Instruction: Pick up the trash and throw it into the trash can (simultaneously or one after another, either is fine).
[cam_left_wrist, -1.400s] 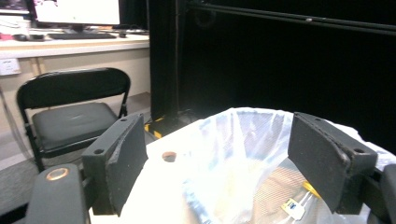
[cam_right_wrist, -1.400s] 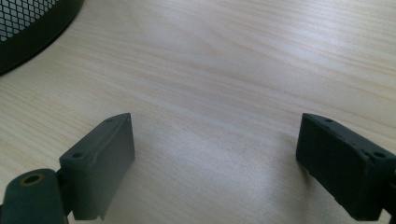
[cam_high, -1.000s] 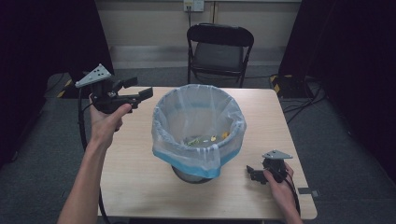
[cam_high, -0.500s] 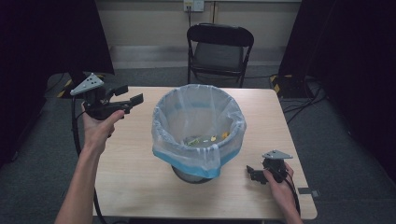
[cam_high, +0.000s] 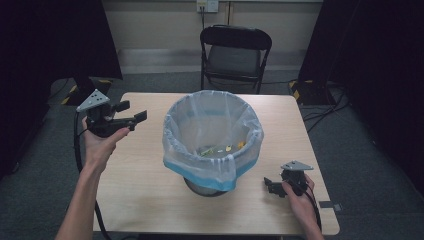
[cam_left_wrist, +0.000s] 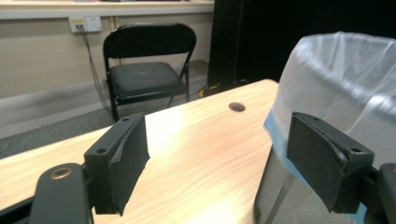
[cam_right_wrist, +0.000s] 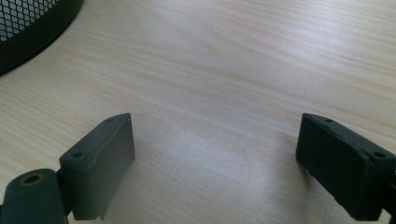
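The left gripper (cam_high: 132, 112) came down and drew back toward the person, away from the lined bin (cam_high: 212, 137). Its empty jaws stayed wide apart and level.

A black folding chair (cam_high: 235, 55) stands beyond the desk (cam_high: 145, 170), far side from both tongs. Wall socket (cam_high: 207, 5) above it, a cable hanging down. Round cable hole (cam_left_wrist: 237, 106) in the desk ahead of the left tongs.
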